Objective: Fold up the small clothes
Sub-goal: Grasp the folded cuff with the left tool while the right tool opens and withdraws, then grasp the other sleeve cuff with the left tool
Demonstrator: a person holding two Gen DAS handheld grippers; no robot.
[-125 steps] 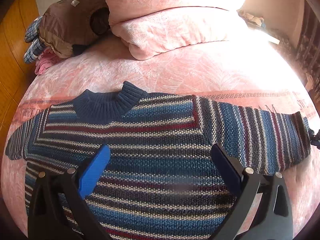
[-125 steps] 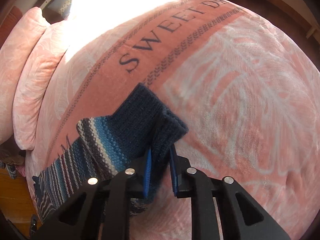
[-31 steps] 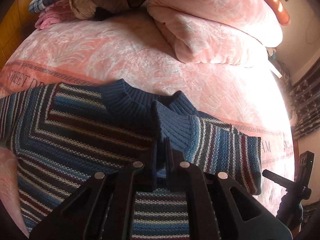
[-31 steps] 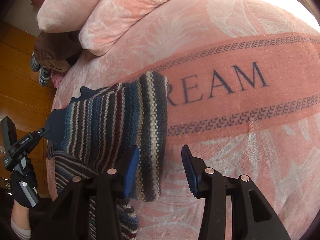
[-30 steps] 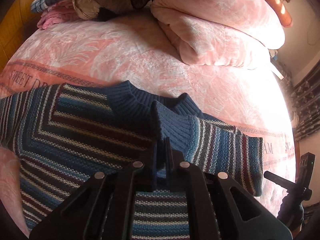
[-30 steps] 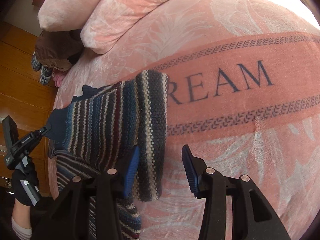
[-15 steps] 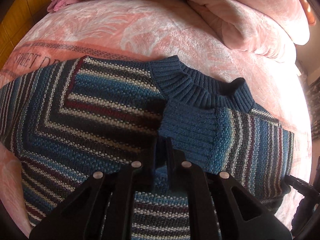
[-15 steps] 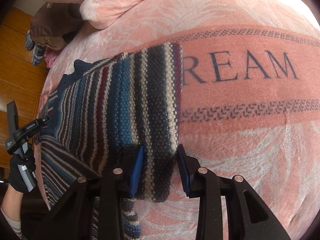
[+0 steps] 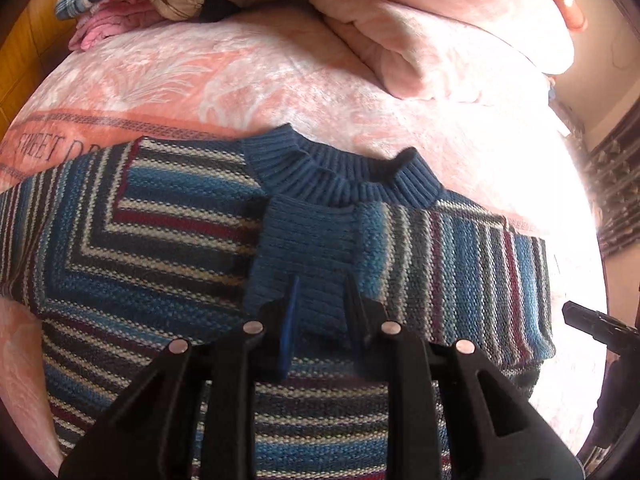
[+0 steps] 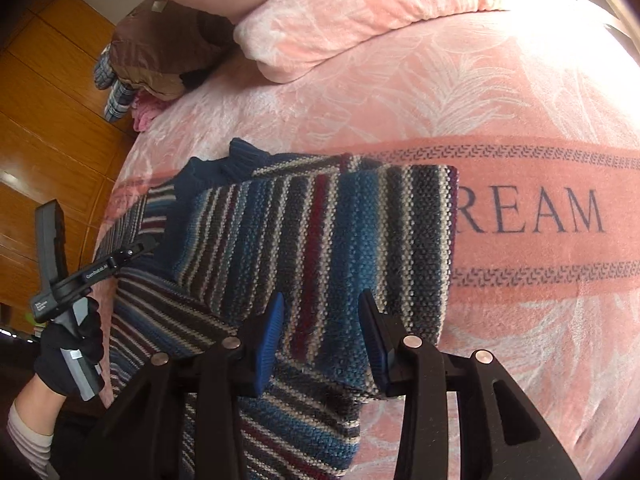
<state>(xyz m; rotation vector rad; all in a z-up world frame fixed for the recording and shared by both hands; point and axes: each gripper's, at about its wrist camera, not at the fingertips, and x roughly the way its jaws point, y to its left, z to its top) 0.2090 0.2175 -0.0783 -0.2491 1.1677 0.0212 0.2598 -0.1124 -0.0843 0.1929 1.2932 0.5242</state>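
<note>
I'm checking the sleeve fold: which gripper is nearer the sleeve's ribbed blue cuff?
Left. The left gripper straddles the cuff on the sweater's chest; the right gripper sits at the sleeve's folded edge, farther off.

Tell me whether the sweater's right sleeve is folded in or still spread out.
Folded in. The sleeve lies across the sweater chest, its ribbed cuff just below the collar. The other sleeve still stretches out flat on the blanket.

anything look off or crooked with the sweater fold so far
Nothing stands out. The striped sweater lies flat on the pink bedspread, one sleeve folded squarely across the chest, its cuff just below the collar.
</note>
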